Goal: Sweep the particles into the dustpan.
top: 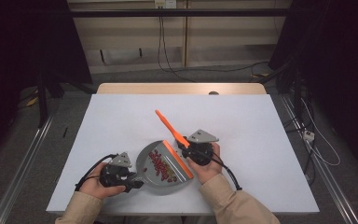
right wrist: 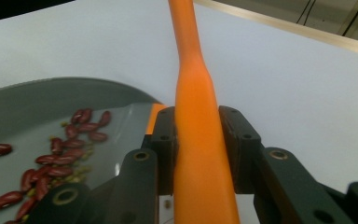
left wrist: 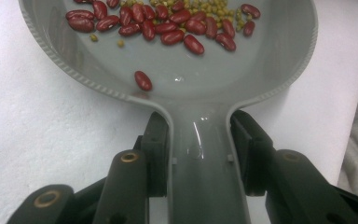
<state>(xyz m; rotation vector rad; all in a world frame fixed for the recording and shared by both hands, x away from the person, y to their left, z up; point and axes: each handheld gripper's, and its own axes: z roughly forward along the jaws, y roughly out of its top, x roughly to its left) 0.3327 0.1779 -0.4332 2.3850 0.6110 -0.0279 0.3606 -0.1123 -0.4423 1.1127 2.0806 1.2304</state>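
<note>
Fingers (left wrist: 154,140) tight on dustpan (left wrist: 200,88), brush handle (right wrist: 198,121).

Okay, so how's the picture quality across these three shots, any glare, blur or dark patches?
High view: white table evenly lit, surroundings nearly black. Left gripper view: glare spots on the grey dustpan near its handle, beans sharp, the nearest jaw parts soft. Right gripper view: orange brush handle smooth and slightly soft up close, table edge behind it blurred.
</note>
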